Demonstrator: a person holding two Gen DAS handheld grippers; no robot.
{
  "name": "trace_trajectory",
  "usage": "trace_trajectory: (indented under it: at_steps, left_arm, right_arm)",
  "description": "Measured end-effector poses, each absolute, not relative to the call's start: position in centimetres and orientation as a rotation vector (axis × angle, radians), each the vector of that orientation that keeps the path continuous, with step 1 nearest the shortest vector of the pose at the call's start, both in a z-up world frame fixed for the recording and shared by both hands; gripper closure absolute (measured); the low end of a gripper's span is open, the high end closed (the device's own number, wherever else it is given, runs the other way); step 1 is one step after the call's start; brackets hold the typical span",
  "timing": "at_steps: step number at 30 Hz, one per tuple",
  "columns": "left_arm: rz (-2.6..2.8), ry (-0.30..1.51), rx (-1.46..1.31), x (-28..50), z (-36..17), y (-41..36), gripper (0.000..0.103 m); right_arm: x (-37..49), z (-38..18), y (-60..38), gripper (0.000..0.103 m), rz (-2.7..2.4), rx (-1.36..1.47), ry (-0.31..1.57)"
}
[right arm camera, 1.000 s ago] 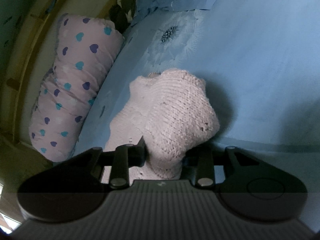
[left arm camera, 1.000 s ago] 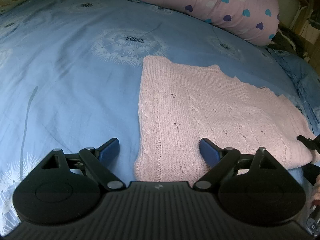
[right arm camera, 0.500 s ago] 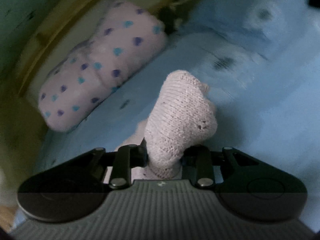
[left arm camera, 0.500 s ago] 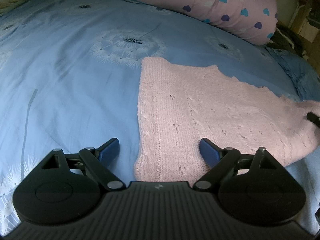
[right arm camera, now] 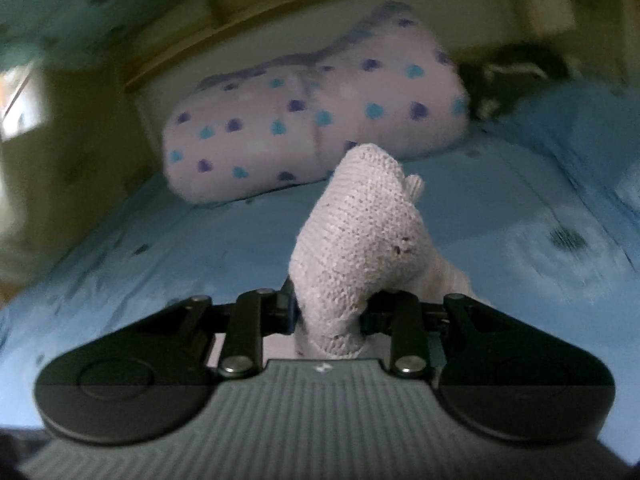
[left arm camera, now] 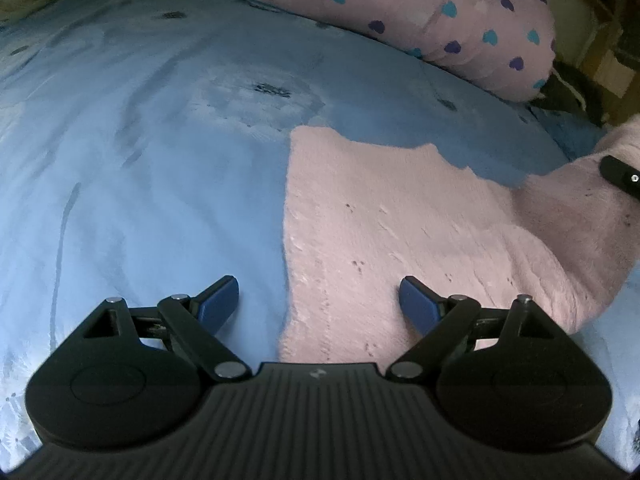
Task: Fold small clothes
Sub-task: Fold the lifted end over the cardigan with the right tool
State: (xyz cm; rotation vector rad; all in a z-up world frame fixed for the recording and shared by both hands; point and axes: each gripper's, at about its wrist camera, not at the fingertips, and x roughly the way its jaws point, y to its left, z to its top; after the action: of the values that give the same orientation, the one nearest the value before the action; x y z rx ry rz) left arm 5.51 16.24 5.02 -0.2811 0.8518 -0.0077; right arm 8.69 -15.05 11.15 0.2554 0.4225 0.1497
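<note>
A pale pink knitted garment (left arm camera: 380, 224) lies on the blue bedsheet (left arm camera: 140, 168) in the left wrist view, its left part flat and its right end lifted off the sheet. My left gripper (left arm camera: 318, 300) hovers open over the garment's near left corner, with one blue pad (left arm camera: 218, 304) above bare sheet and the other above the knit. In the right wrist view my right gripper (right arm camera: 329, 314) is shut on a bunched fold of the garment (right arm camera: 360, 248), which stands up between the fingers. A black finger of that gripper (left arm camera: 620, 174) shows at the left view's right edge.
A pink pillow with blue and purple hearts (left arm camera: 420, 12) (right arm camera: 312, 120) lies along the far side of the bed. Dark cloth (right arm camera: 516, 68) sits beyond its end, and a wooden bed frame (right arm camera: 248, 28) runs behind. The blue sheet carries dandelion prints.
My right gripper has risen and rolled upright with the garment's end, pulling the right side of the knit up off the sheet. The left gripper has stayed in place, still open.
</note>
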Motion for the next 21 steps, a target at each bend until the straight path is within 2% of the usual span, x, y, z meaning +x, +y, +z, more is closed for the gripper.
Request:
trace_trajectory:
  at_steps: [10, 21]
  left_arm:
    - [0.038, 0.839, -0.343, 5.7, 5.3, 18.5, 0.012]
    - [0.075, 0.801, -0.424, 5.3, 5.7, 20.9, 0.012]
  right_arm:
    - [7.8, 9.6, -4.1, 0.072, 0.392, -0.167, 0.445]
    - [5.2, 6.0, -1.3, 0.072, 0.595, -0.311, 0.487]
